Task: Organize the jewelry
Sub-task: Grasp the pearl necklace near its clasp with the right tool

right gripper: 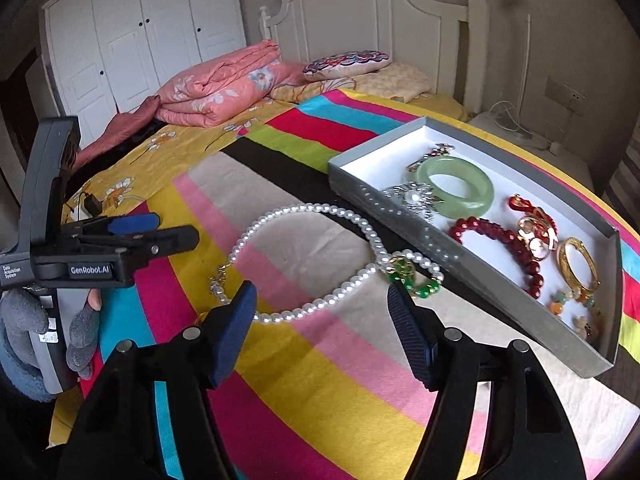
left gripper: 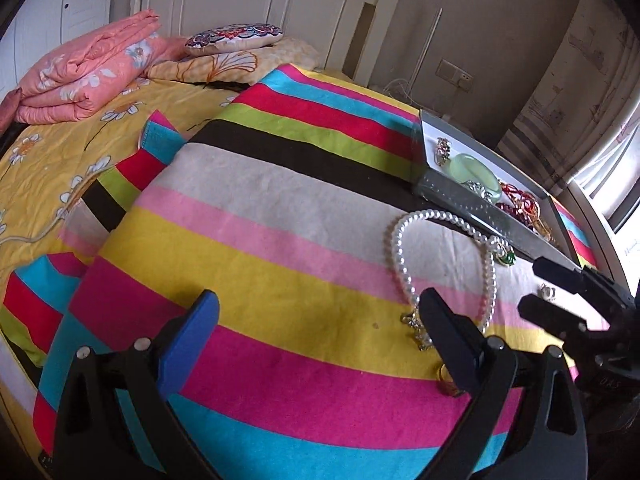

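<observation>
A white pearl necklace (right gripper: 320,248) lies looped on the striped blanket, also in the left wrist view (left gripper: 440,256). A green and gold pendant (right gripper: 414,276) lies on it beside the grey box (right gripper: 400,216). The box holds a green jade bangle (right gripper: 456,188), a red bead bracelet (right gripper: 500,248), a gold bangle (right gripper: 578,264), brooches and small pieces. My right gripper (right gripper: 322,332) is open and empty just in front of the necklace; it also shows in the left wrist view (left gripper: 534,286). My left gripper (left gripper: 320,320) is open and empty; the right wrist view shows it at the left (right gripper: 176,230). A gold ring (left gripper: 448,380) lies by its right finger.
The striped blanket (left gripper: 280,240) covers a bed with a yellow floral sheet (left gripper: 48,168). A folded pink quilt (right gripper: 224,88) and pillows lie by the white headboard (right gripper: 380,12). A small silver piece (left gripper: 548,292) lies on the blanket. A white wardrobe (right gripper: 140,32) stands behind.
</observation>
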`<control>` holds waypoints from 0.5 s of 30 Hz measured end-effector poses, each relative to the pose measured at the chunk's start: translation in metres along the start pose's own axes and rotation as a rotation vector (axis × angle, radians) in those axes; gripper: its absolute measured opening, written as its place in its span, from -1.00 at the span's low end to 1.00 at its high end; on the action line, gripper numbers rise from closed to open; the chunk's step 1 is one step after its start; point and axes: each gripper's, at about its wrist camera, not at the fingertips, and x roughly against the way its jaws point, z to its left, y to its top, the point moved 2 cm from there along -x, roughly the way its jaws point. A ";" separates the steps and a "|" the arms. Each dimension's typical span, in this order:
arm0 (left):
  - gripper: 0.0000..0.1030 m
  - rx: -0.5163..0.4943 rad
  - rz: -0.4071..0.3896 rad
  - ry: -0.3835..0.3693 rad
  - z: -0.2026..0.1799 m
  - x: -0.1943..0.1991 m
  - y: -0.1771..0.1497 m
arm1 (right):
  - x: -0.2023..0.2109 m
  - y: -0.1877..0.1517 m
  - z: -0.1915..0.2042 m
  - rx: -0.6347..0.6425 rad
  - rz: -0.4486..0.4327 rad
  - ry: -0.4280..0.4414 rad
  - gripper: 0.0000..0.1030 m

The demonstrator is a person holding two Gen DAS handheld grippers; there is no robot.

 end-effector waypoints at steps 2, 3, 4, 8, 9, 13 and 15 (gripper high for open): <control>0.92 0.047 -0.042 -0.005 0.007 0.006 0.000 | -0.005 0.004 0.014 0.046 0.012 0.014 0.24; 0.92 0.068 -0.054 -0.007 0.011 0.008 0.000 | -0.008 0.007 0.021 0.066 0.018 0.021 0.20; 0.92 0.087 -0.062 -0.006 0.015 0.009 0.000 | -0.011 0.009 0.027 0.085 0.025 0.025 0.13; 0.92 0.091 -0.076 0.004 0.014 0.012 0.002 | -0.026 0.013 0.052 0.150 0.077 0.062 -0.11; 0.92 0.091 -0.079 0.001 0.013 0.013 0.002 | -0.030 0.012 0.059 0.170 0.094 0.073 -0.13; 0.92 0.116 -0.093 -0.011 0.018 0.016 0.003 | -0.045 0.009 0.077 0.235 0.133 0.062 -0.29; 0.92 0.111 -0.086 -0.013 0.017 0.016 0.003 | -0.046 0.011 0.079 0.250 0.136 0.071 -0.59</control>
